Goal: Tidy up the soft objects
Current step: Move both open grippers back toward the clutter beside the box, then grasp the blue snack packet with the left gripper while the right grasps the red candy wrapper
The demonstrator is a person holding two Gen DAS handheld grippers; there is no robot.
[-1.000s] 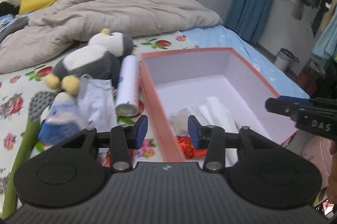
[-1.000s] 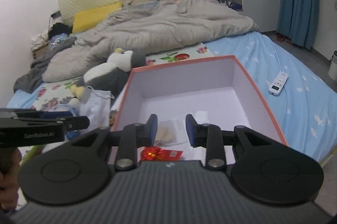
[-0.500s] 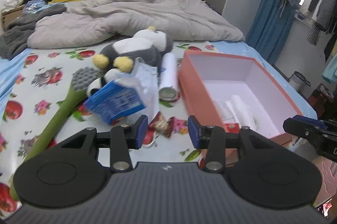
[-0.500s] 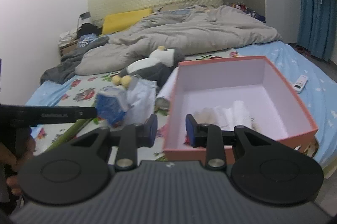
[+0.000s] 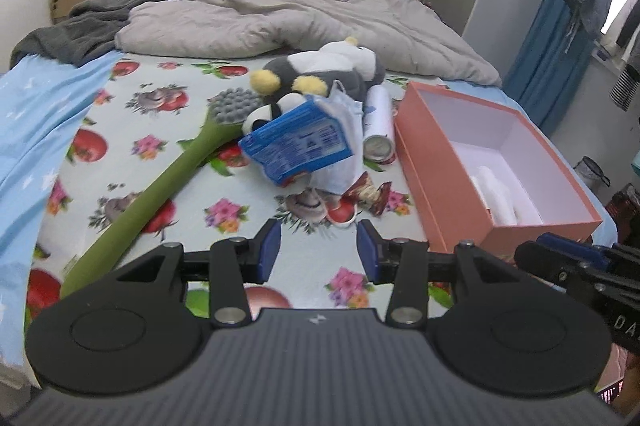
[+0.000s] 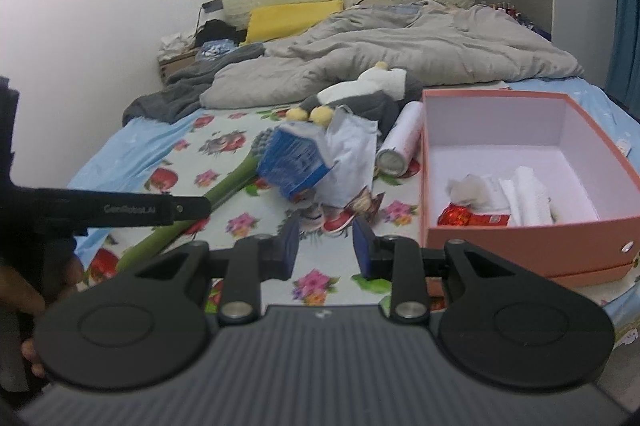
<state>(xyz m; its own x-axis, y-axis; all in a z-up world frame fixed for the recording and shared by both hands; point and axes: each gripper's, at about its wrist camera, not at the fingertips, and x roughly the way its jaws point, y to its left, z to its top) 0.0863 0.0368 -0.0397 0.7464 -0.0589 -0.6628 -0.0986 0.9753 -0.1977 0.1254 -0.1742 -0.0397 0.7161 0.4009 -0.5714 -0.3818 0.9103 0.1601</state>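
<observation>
Both grippers hang above the near edge of the bed with nothing between their blue pads: the left gripper (image 5: 319, 252) has its 2 fingers spread wide apart, and the right gripper (image 6: 325, 246) likewise stands parted and empty.

Farthest left on the fruit-print sheet (image 5: 160, 105) lies a green long-handled brush (image 5: 160, 185), its grey bristled head (image 5: 234, 105) pointing toward the pillows. Just right of that head sits a pile of soft things: a grey and white plush penguin (image 5: 332, 67) on its back with yellow feet toward the cameras, a blue tissue pack (image 5: 298, 145) tilted on edge in front of it, and a crumpled white plastic bag (image 6: 352, 153) touching the pack. A red snack wrapper (image 5: 370, 191) lies on the sheet just in front of the bag. A white cylinder can (image 6: 400, 141) lies on its side between the penguin and the orange box (image 6: 520, 238).

The box is open, resting at the right edge of the bed, and holds white folded cloths (image 6: 528, 197), a red shiny packet (image 6: 456, 216) and a pale fluffy wad (image 6: 464, 185).
</observation>
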